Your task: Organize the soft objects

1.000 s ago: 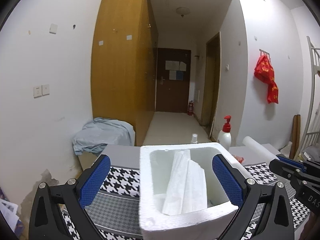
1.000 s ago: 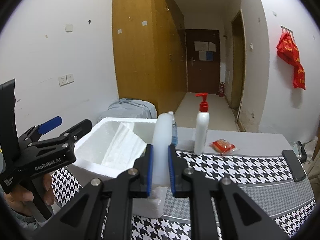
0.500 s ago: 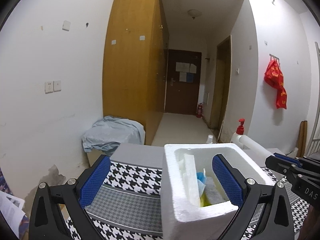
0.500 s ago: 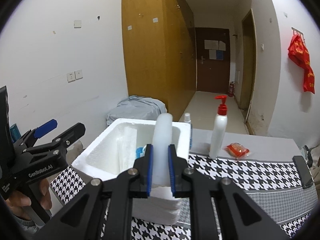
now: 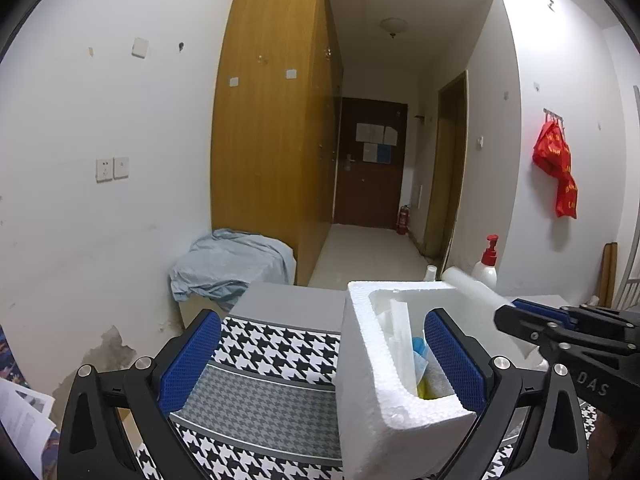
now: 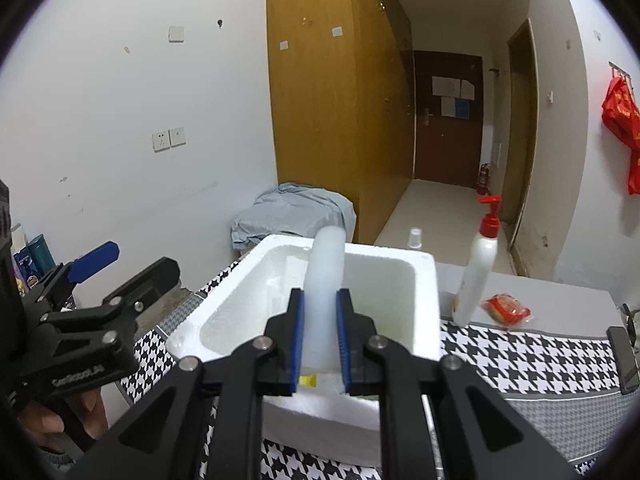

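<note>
Right gripper (image 6: 320, 336) clamped on translucent white soft roll (image 6: 325, 280), frame centre, over white foam box (image 6: 424, 280). Left gripper (image 5: 324, 356) spread wide, straddling box wall, gripping nothing.

A red-capped pump bottle (image 6: 478, 268) stands beside a red packet (image 6: 507, 309), perhaps a snack, on the houndstooth cloth (image 6: 528, 356).

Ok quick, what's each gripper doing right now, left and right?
Left gripper: open, holding nothing, jaws astride the foam box wall.
Right gripper: shut on the white foam roll.
</note>
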The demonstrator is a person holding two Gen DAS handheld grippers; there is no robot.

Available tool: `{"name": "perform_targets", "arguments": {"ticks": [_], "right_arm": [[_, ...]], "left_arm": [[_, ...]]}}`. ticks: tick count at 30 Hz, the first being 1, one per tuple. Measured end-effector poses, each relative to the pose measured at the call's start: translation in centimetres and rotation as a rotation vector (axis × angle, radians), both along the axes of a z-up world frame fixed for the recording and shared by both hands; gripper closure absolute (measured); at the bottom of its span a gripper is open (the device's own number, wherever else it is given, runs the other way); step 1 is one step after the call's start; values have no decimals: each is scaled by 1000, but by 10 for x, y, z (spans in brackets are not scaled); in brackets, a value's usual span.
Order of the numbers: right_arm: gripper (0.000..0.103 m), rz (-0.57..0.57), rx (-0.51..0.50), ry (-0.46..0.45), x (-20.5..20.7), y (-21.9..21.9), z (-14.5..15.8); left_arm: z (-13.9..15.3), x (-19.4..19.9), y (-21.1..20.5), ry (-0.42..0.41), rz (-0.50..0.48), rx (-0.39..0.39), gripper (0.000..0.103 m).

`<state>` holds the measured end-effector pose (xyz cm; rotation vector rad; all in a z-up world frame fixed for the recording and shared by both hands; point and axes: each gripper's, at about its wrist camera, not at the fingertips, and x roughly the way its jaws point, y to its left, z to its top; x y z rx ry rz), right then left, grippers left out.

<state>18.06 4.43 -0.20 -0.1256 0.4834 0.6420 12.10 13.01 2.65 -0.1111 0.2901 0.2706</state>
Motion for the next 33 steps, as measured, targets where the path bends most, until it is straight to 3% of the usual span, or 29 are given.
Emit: {"name": "perform_targets", "arguments": {"ticks": [2, 5, 7, 8, 30, 33], "right_arm": [[82, 12, -6, 2, 2, 4, -1], [72, 18, -12, -6, 3, 8, -3], [39, 27, -10, -3, 3, 8, -5], [34, 33, -2, -2, 3, 7, -5], [23, -79, 52, -8, 1, -46, 2], [12, -94, 58, -15, -3, -57, 4]], "left_arm": [[0, 1, 0, 0, -3, 0, 1], [-1, 0, 1, 1, -3, 3, 1], [-1, 0, 2, 0, -2, 4, 1], [-1, -1, 3, -1, 1, 3, 1], [5, 2, -32, 4, -74, 14, 1], [7, 3, -44, 7, -95, 19, 1]]}}
